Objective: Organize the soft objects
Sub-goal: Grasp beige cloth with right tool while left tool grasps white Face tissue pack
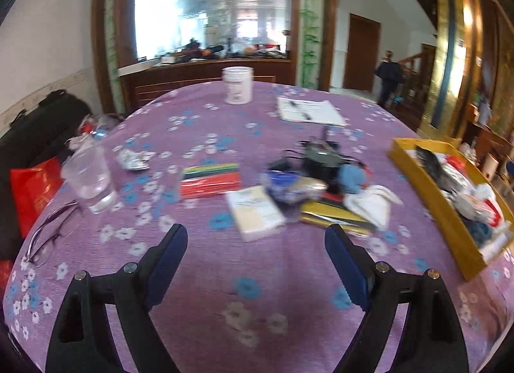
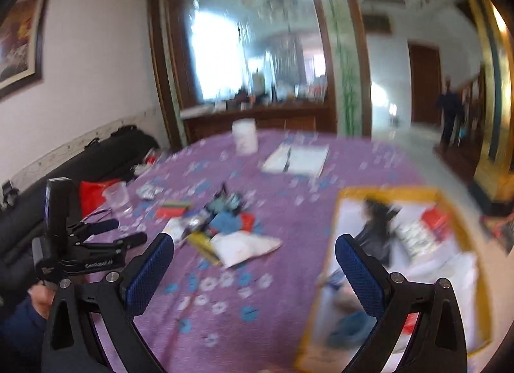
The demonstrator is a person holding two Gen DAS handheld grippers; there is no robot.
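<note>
A mixed pile lies mid-table on the purple floral cloth: a white cloth, a blue soft piece and a dark tangle. At the right stands a yellow box holding black, white, red and blue soft things. My left gripper hovers open over bare cloth short of the pile; the right wrist view shows the left gripper at the left. My right gripper is open and empty, between the pile and the box.
A tissue pack, coloured sticks, a clear cup, eyeglasses, a white jar and papers lie on the table. A person stands far off by the doorway. A black sofa runs along the left.
</note>
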